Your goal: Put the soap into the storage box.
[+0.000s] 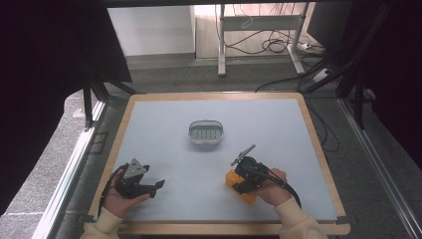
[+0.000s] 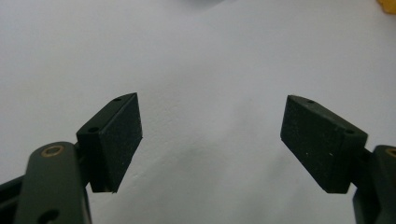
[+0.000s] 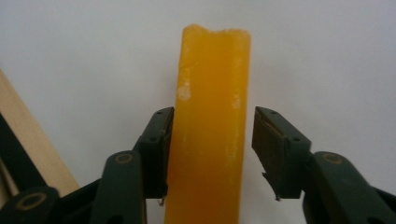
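Right fingers [image 3: 264,128] flanking orange bar [image 3: 210,126]

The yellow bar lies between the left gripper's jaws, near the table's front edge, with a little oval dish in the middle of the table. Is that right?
Not quite: the yellow bar lies between the right gripper's jaws, as the right gripper view shows. The left gripper's jaws stand wide open over bare table. The oval dish does sit mid-table.

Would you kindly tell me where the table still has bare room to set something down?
The blue mat is bare along its far edge, left and right of the soap dish, and between the two hand-held grippers. The near right corner is crowded: the right hand-held gripper straddles the orange soap bar.
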